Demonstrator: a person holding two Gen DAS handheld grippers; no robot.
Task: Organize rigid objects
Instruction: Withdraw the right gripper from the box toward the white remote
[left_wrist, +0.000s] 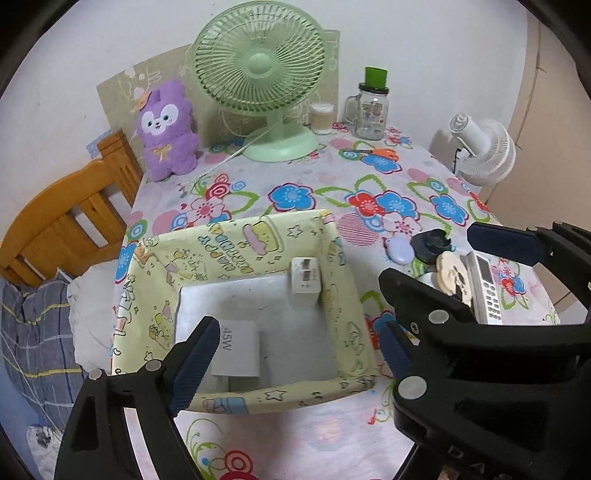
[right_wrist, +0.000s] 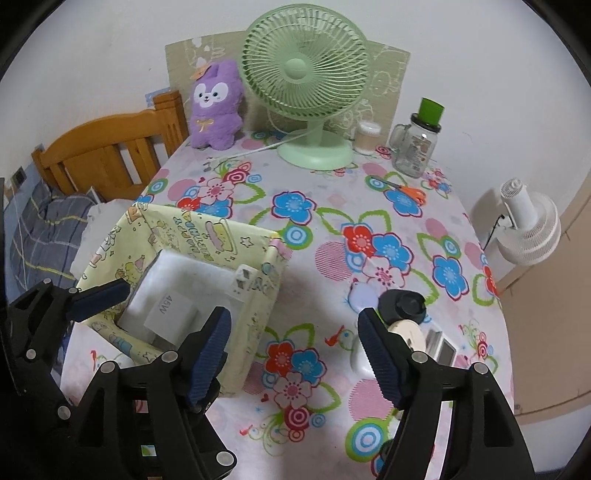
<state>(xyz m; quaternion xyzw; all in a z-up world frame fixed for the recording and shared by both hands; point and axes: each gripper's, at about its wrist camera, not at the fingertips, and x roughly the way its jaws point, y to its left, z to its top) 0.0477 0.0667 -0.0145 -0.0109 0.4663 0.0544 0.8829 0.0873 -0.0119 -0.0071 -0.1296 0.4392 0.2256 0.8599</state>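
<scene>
I see the 45W charger (left_wrist: 239, 349) lying inside the yellow box (left_wrist: 334, 254) near the tabletop's (right_wrist: 332, 206) left edge. My left tongs (left_wrist: 295, 354) gape wide above it; right tongs (right_wrist: 295, 354) wide, empty, over open cloth.

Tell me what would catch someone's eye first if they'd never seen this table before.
Probably the big mint-green plastic desk fan at the back of the flower-print tablecloth, with the fluffy purple plush rabbit sitting just left of it. Nearer the camera, the pale yellow cartoon-print storage box stands out, with a white 45W charger block lying inside it.
</scene>
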